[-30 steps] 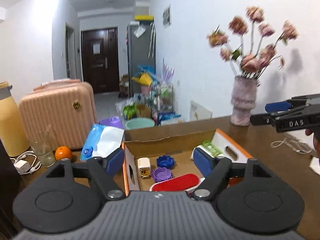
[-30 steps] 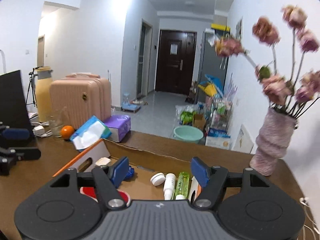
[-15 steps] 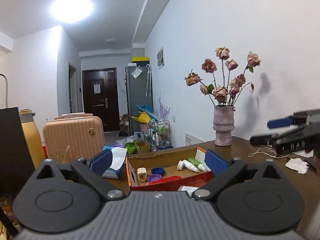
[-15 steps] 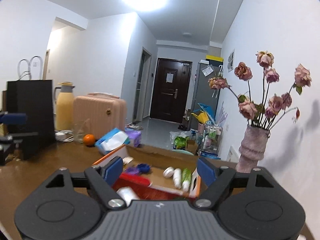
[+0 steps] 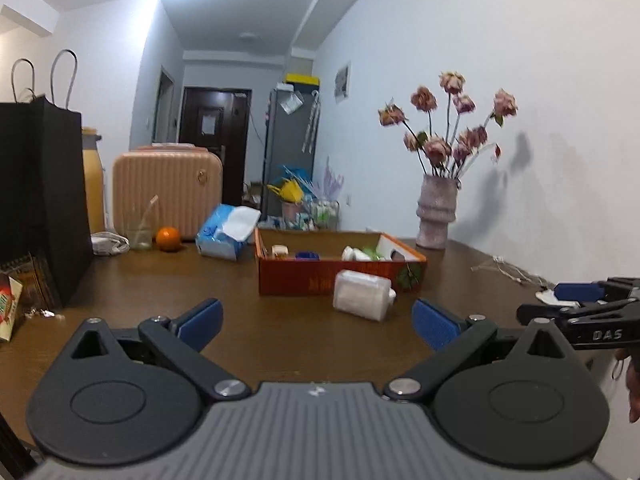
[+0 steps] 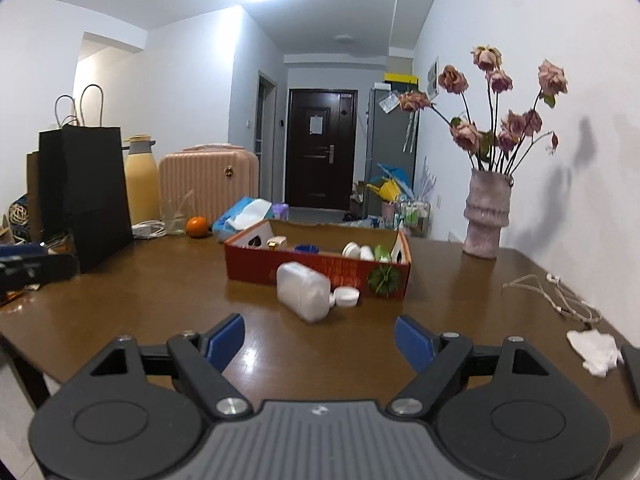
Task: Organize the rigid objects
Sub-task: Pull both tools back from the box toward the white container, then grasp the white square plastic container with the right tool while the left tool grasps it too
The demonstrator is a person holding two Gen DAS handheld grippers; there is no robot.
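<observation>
Left wrist view looks across a brown wooden table [image 5: 168, 280] to an orange-red cardboard box [image 5: 340, 276], and I take everything else from that box. The left gripper [image 5: 316, 320] hangs low over the table on the near side of the box, its blue-padded fingers [image 5: 200, 318] spread wide with nothing between them. A white plastic bottle [image 5: 360, 296] lies on its side on the table just in front of the box's near wall, and in the right wrist view the same bottle [image 6: 304, 290] has a white cap [image 6: 346, 295] lying just beside it. Inside the box sit small things: a blue cap [image 6: 306, 248], white tubes [image 6: 358, 251] and a small yellow-and-white object [image 6: 277, 243], too small to name closer. The right gripper [image 6: 320, 340] also sits on the near side of the box, its fingers [image 6: 414, 342] wide apart and holding nothing; from the left wrist view it shows to the right of the box. Left of the box lie a blue tissue pack [image 5: 226, 234], an orange [image 5: 168, 239] and a black paper bag [image 5: 44, 200]. Behind the box to the right stands a pink vase of dried roses [image 6: 486, 216], and a crumpled white tissue [image 6: 594, 350] lies well to the right
</observation>
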